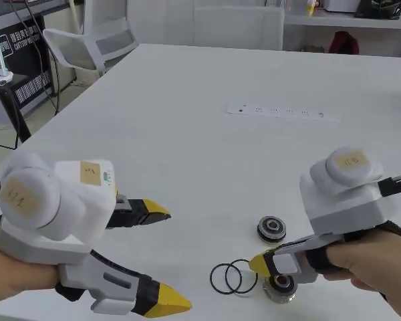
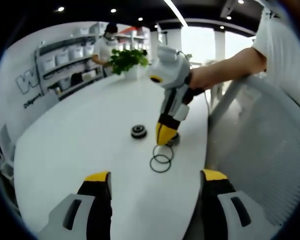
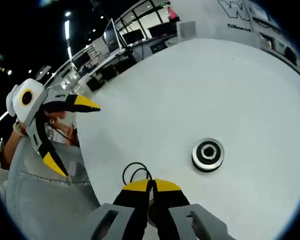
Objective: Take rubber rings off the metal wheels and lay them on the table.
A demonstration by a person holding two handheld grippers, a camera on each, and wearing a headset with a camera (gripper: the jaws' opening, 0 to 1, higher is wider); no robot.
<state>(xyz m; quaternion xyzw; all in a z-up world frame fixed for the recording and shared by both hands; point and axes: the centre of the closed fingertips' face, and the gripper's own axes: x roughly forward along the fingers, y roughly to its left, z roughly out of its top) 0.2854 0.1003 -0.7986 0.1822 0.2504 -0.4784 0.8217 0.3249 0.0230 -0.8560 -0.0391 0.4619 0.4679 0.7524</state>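
Two loose black rubber rings [image 1: 232,277] lie overlapping on the white table [image 1: 207,147]. A metal wheel [image 1: 272,228] with a black band lies flat just beyond them. A second wheel [image 1: 281,285] sits partly hidden under my right gripper [image 1: 260,263], whose yellow tips are shut, with nothing visible between them. In the right gripper view the shut tips [image 3: 151,185] hover beside the rings [image 3: 136,172], with the banded wheel [image 3: 208,154] to the right. My left gripper [image 1: 164,257] stands open, left of the rings. Its own view shows the rings [image 2: 161,159], the wheel [image 2: 138,131] and the right gripper [image 2: 166,132].
A white power strip [image 1: 281,112] lies farther back on the table. Chairs [image 1: 93,43] stand at the far left corner. The table's near edge runs just under the left gripper. A person stands by shelves [image 2: 107,47] in the left gripper view.
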